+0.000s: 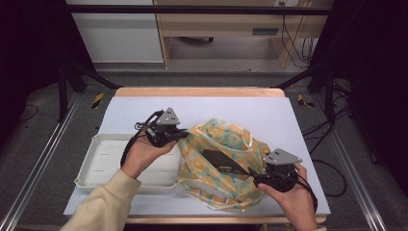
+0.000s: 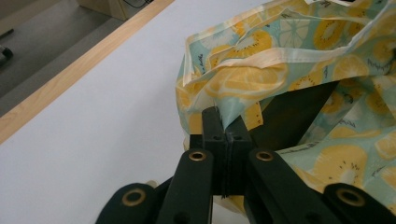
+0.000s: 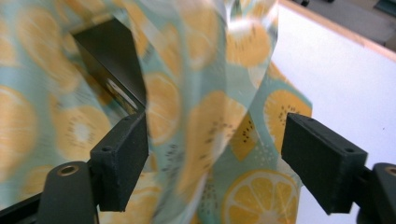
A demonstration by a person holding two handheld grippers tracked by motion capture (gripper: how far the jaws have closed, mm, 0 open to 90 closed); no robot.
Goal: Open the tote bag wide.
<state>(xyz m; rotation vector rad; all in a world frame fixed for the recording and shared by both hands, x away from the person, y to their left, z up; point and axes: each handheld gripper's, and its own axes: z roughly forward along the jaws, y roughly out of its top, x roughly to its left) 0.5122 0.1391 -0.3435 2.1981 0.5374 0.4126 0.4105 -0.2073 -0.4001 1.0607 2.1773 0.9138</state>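
Fruit-print bag (image 1: 219, 159) was held open at its rim by my clenched left jaws so that my released right jaws could clear the black box (image 1: 222, 162) inside.

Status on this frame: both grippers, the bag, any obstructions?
Left gripper shut on fruit-print bag rim. Right gripper open, fabric loose between jaws. Black box inside bag. White tray alongside, not obstructing.

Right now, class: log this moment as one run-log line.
left tool: shut on bag rim | right tool: open, cloth between jaws | fruit-print bag: black box inside | white tray: beside bag
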